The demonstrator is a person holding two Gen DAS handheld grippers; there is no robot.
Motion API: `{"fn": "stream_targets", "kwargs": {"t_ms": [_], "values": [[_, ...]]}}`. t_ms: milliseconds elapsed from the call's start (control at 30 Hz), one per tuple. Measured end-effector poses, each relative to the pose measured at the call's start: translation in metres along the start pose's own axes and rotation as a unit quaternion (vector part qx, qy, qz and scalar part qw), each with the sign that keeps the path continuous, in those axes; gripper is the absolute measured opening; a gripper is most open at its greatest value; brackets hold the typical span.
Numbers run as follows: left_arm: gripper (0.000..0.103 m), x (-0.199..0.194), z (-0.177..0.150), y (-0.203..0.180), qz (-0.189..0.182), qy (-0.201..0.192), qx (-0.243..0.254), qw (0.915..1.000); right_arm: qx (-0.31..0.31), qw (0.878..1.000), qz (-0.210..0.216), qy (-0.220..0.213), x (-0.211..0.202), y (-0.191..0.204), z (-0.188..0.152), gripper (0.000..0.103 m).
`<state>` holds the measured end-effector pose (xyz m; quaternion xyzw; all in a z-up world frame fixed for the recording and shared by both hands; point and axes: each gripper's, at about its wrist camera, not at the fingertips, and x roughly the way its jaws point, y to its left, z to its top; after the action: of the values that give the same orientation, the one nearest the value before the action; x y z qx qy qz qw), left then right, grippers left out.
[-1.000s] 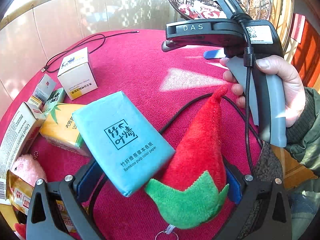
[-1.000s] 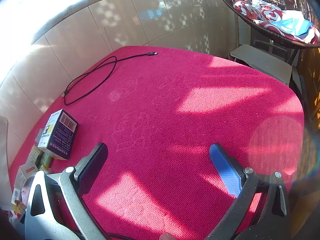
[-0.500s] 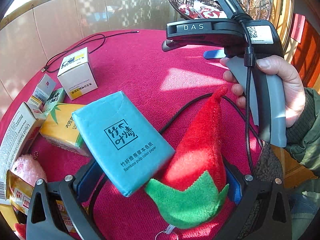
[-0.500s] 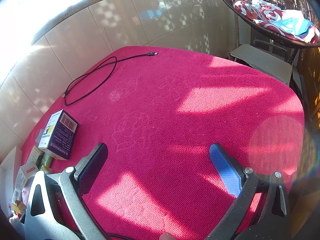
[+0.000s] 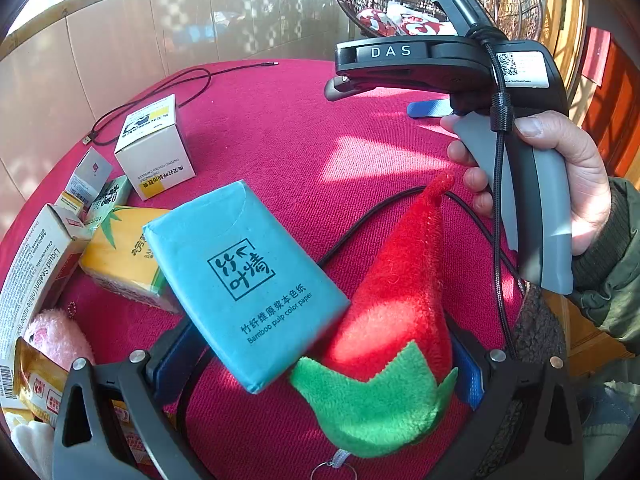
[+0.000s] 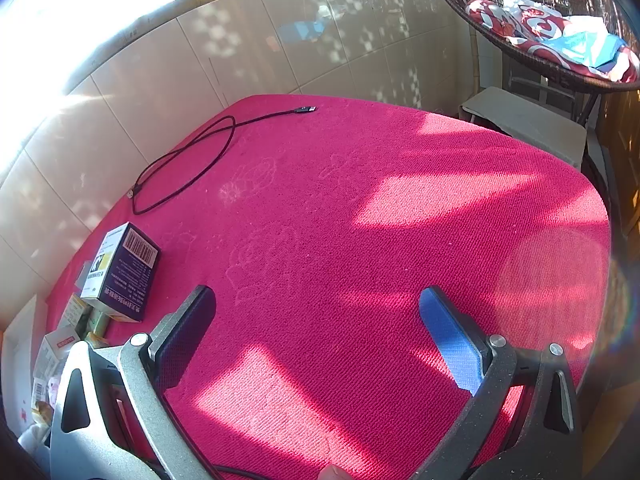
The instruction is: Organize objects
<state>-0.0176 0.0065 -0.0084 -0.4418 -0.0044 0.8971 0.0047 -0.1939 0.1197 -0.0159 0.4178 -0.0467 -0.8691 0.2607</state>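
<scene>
While the right gripper (image 6: 316,344) hangs spread over bare cloth, the left gripper (image 5: 316,356), fingers apart, brackets the blue tissue pack (image 5: 244,284) and plush chili (image 5: 396,308); both long axes point forward.

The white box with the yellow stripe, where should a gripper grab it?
Grip the white box across its two upright side walls, coming down from above. It stands upright on the red tablecloth with its top free and flat, parallel sides. The small cartons crowd its left side, so a sideways approach from there looks tight. The open right gripper seems the freer one.
</scene>
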Motion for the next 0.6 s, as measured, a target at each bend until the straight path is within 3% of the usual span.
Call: {"fn": "stream_targets", "kwargs": {"t_ms": [167,300,433,533,600], "values": [[0.103,-0.004,-0.001,0.000,0.003,-0.001,0.001,1.0000,0.006,1.000,0.007,-0.003,-0.001,0.000,0.001,0.103],[0.103,-0.022,-0.006,-0.012,0.011,-0.011,0.018,0.9997,0.031,0.999,0.037,-0.020,-0.008,-0.011,-0.001,0.103],[0.103,-0.079,-0.002,-0.015,-0.020,-0.078,0.008,0.9967,0.046,0.996,0.051,-0.056,-0.028,-0.017,0.002,0.103],[0.103,-0.129,-0.002,0.004,-0.037,-0.134,-0.043,0.9894,0.018,0.995,0.069,-0.073,-0.049,-0.009,0.008,0.103],[0.103,-0.160,-0.014,0.027,-0.035,-0.168,-0.085,0.9815,-0.014,0.992,0.105,-0.064,-0.060,0.002,0.009,0.103]]}}
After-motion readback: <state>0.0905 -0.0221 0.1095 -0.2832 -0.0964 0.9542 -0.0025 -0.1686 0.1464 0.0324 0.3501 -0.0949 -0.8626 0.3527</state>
